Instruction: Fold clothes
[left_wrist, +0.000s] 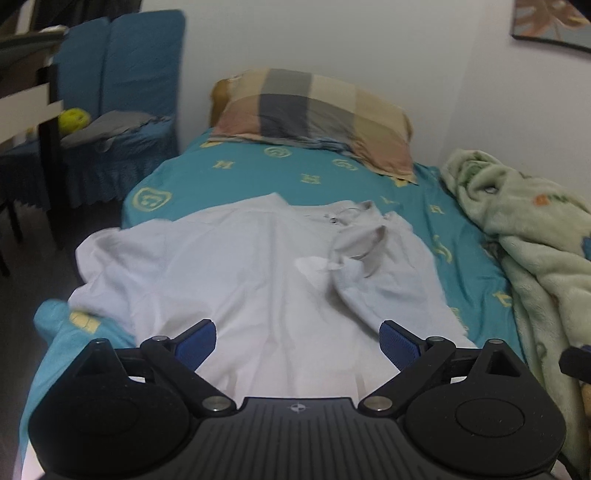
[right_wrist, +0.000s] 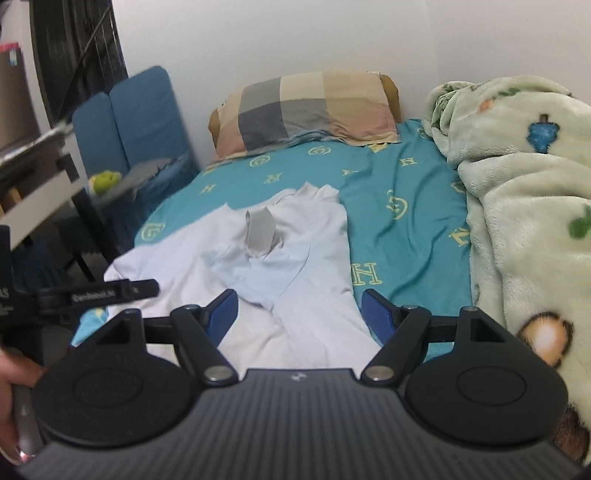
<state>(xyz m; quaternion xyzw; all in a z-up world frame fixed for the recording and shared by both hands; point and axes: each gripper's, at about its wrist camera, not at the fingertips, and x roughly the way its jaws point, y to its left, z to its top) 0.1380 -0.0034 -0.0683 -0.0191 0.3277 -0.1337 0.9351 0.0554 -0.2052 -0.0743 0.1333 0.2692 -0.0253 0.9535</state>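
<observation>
Both sets of tongs, left tongs (left_wrist: 297, 341) and right tongs (right_wrist: 299, 314), gape apart, empty, above the crumpled white polo shirt (left_wrist: 236, 266) lying on the teal patterned bedsheet (right_wrist: 399, 192); beyond, a checked pillow (left_wrist: 314, 114).

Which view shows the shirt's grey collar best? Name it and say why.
The right wrist view: the grey collar sits near centre, open and clear. The left wrist view shows the collar off to the right, blurrier and crumpled.
</observation>
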